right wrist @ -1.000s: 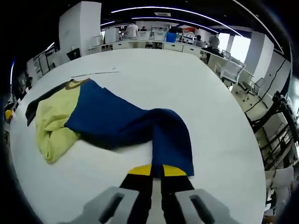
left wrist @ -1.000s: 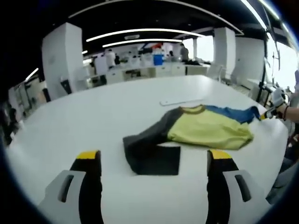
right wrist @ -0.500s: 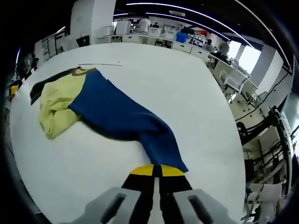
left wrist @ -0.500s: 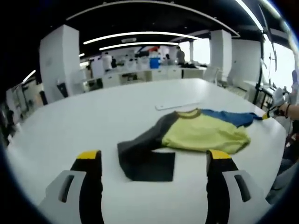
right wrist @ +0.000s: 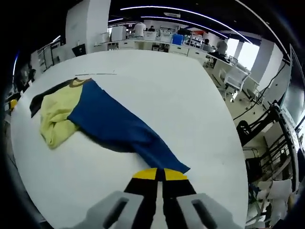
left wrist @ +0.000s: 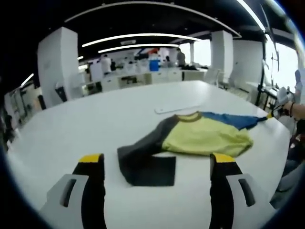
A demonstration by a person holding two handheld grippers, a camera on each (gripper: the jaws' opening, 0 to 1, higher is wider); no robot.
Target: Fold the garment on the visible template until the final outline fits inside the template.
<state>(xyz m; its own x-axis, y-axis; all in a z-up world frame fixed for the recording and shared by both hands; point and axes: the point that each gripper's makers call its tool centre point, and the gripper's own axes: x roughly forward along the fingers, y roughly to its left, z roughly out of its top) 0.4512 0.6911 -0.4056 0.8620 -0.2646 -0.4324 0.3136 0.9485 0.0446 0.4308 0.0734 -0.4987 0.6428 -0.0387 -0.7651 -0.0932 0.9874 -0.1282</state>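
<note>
Right gripper (right wrist: 159, 174) jaws clamp the garment's (right wrist: 114, 125) blue sleeve; left gripper (left wrist: 157, 164) hovers, jaws apart

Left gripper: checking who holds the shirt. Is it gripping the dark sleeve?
No: the left gripper is open above the table, the dark sleeve lying free between its jaws.

Open-plan lab: workbenches (left wrist: 143, 76), strip lights (left wrist: 138, 38).

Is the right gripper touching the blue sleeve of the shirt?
Touching. In the right gripper view the right gripper has its jaws shut together on the end of the blue sleeve, which stretches away from their yellow tips.
</note>
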